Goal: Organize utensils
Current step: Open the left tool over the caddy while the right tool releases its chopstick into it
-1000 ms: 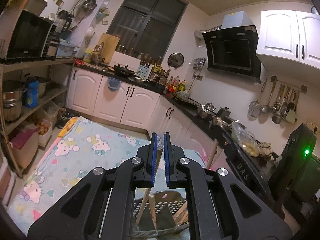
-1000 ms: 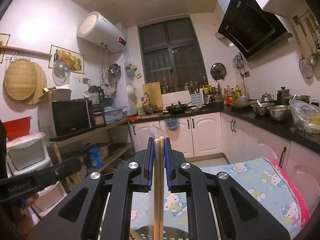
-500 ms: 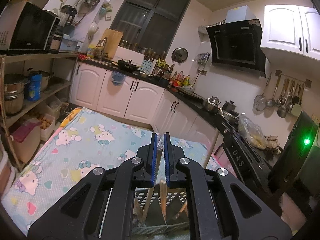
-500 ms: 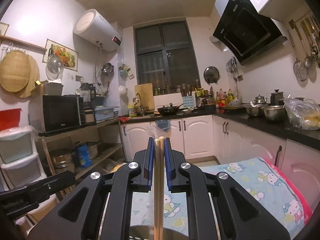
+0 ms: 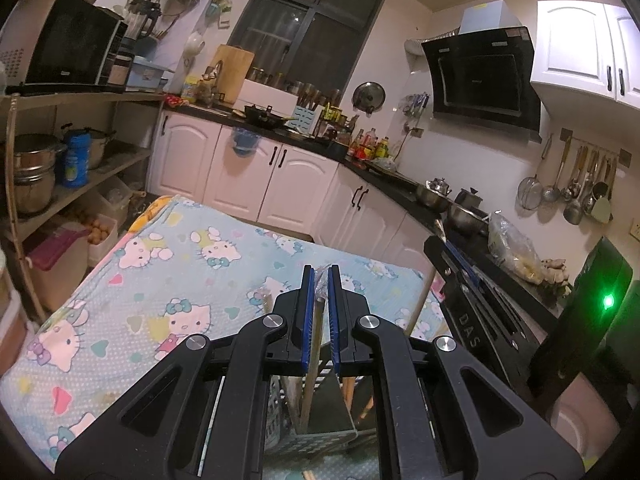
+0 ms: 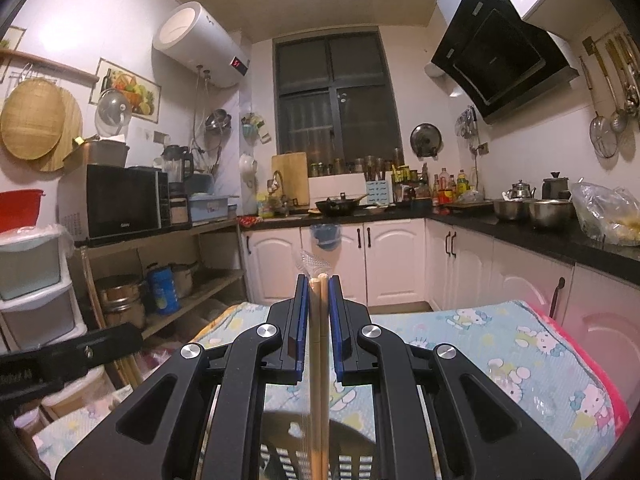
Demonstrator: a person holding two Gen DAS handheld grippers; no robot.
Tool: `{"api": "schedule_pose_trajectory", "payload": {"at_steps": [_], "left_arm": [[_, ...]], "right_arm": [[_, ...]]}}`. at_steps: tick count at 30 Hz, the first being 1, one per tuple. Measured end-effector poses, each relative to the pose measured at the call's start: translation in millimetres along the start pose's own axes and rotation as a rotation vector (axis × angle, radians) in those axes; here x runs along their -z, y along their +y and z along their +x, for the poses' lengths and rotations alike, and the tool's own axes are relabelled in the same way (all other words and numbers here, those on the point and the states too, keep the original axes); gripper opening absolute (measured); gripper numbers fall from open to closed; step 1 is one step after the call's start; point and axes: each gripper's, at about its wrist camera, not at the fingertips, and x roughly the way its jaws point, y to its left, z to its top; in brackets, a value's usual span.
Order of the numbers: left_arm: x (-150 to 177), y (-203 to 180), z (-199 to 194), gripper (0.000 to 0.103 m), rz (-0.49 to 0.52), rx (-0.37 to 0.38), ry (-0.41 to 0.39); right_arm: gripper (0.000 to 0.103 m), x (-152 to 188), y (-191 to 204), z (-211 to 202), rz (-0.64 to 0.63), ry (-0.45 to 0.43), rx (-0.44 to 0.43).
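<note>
Kitchen cabinets and a dark window are standing behind a table covered with a cartoon-cat cloth (image 5: 168, 280), and on that table, close under both cameras, a slotted utensil basket (image 5: 316, 436) is waiting. The right gripper (image 6: 318, 280) is clamping a pair of pale wooden chopsticks (image 6: 319, 360) upright between its blue pads, with a bit of clear wrapper sticking out at the top; their lower ends are hanging just over the basket. The left gripper (image 5: 321, 272) is also closed, pinching one wooden stick (image 5: 314, 344) together with a crinkled wrapper, and the stick is leaning down into a basket compartment where other sticks are already standing. I judge the step in hand is lowering both loads into the basket. To do it well, the person should be keeping each stick nearly vertical, aiming at one compartment and not at the divider, and opening the jaws only when the tips are well inside. The two grippers are working near each other, so they should be descending without crossing. Whether the tips are touching the basket floor, I cannot tell.
</note>
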Motion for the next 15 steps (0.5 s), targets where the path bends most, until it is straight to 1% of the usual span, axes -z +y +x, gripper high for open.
{"api": "schedule_pose_trajectory", "payload": {"at_steps": [6,15], "left_arm": [[3,3,-3,0.002,0.002,-0.01,0.004],[7,6,-7,0.002,-0.001,-0.024,0.013]], "right_arm": [[0.01,11,-5,-9,0.002,0.038,-0.015],[0.011,16,-10,-32,0.003,0.099,-0.049]]}}
